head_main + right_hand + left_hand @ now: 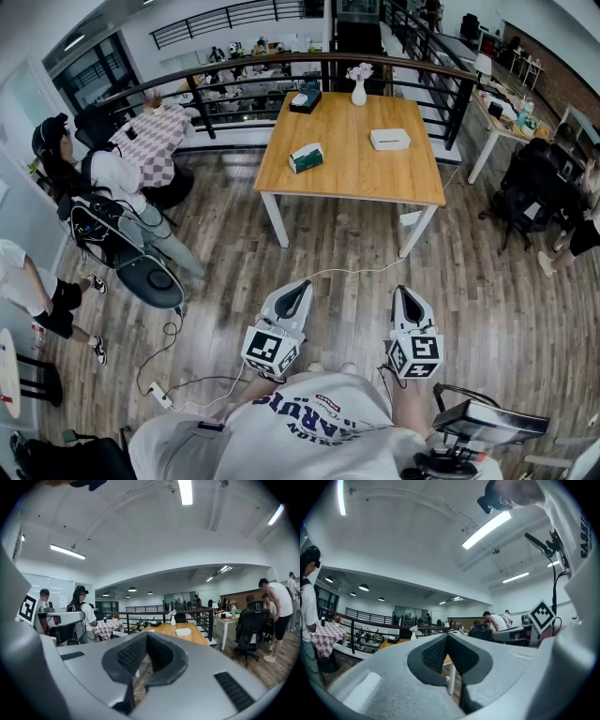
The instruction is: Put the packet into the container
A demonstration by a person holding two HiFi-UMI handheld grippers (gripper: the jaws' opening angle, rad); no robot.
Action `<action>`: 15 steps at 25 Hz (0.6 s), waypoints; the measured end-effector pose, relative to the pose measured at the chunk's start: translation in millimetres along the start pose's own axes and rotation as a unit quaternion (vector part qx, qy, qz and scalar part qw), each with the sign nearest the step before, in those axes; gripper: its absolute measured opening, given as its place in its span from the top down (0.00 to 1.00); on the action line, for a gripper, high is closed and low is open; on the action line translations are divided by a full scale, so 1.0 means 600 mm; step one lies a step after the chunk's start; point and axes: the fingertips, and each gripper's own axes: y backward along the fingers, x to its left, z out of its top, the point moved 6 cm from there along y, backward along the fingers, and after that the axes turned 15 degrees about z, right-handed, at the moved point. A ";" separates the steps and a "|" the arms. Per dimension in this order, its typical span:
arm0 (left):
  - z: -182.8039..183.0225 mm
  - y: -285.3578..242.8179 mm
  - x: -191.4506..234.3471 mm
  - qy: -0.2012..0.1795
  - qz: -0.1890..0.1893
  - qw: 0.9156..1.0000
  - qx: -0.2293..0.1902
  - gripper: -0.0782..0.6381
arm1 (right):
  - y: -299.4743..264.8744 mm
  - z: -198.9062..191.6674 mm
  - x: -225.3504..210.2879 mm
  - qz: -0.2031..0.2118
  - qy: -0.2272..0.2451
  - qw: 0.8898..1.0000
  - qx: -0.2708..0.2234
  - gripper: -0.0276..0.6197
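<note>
Looking steeply down from head height, the head view takes in a large open-plan room with a floor (225, 272) of grey-brown wood-effect planks. A rectangular table (347, 183) stands ahead, well apart from the person. It has a smooth honey-coloured wooden top and square white legs.

On the tabletop, the packet (307, 157), a small teal and white block, lies near the left edge. The container (389, 139), a flat white rectangular box, sits apart from it toward the right. Farther back on the top are a dark open box (306, 101) and a slim white vase (359, 91) holding pale flowers.

Behind the table runs a curved railing (234, 67) of black metal bars capped with a wooden rail. At the left, a bystander (103, 178) in a white top is beside a red and white checked cloth (155, 141). At the right, a black office chair (530, 187) stands near a white desk (497, 127). A thin white cable (356, 272) trails across the planks.

Low in the view, the left gripper (298, 287) and the right gripper (405, 292) are held side by side above the floor, both pointing toward the table. Each is a smooth pale grey plastic shell narrowing to a beak and lined with dark ribbed pads (433, 656). In each gripper view the jaws are pressed together at their tips with nothing between them, so both tools are clenched and empty.
</note>
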 end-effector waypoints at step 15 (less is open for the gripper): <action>0.001 0.039 0.036 0.010 -0.014 1.000 -0.008 0.89 | 0.000 -0.001 0.070 -0.004 0.000 1.000 0.002 0.95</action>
